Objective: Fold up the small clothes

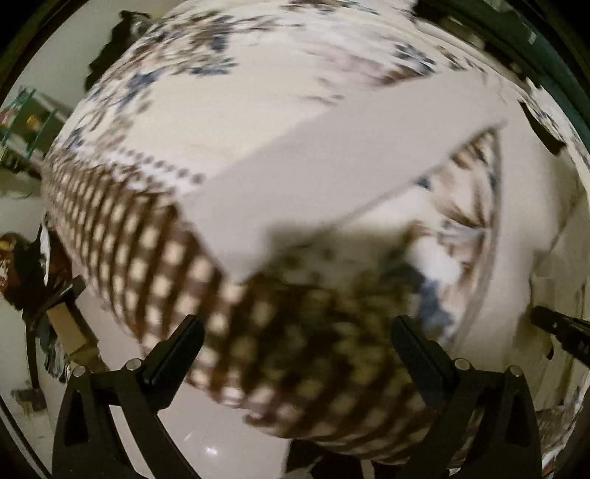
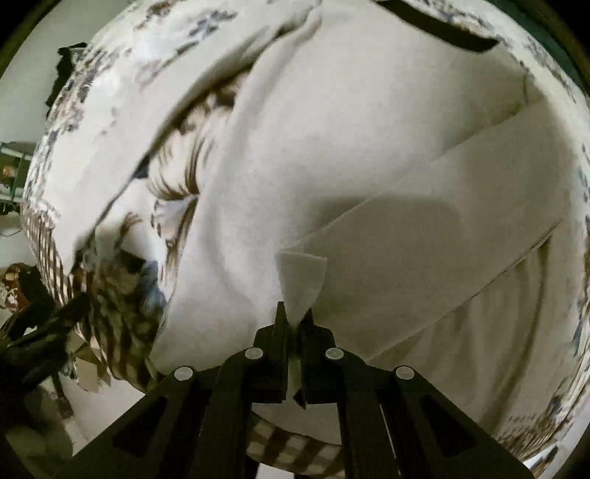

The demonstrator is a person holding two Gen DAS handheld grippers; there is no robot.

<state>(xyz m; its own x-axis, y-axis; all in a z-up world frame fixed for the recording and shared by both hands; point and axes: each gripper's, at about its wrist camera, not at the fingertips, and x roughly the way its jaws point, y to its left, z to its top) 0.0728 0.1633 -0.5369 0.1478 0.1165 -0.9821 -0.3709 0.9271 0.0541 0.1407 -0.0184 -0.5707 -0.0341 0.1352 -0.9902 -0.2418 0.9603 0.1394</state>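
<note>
A white garment (image 2: 368,177) lies spread on a bed with a flowered and brown-checked cover (image 2: 110,81). My right gripper (image 2: 294,317) is shut on a corner of the white garment (image 2: 300,272), which sticks up between the fingers. In the left wrist view a long white part of the garment (image 1: 332,165) lies across the cover (image 1: 155,243). My left gripper (image 1: 297,331) is open and empty, its fingers (image 1: 173,350) wide apart above the checked border at the bed's edge. The view is blurred.
A dark item (image 2: 442,25) lies on the bed at the far right. The right gripper's tip (image 1: 560,328) shows at the right edge of the left view. The pale floor (image 1: 206,442) and a cardboard box (image 1: 66,324) lie below the bed's edge.
</note>
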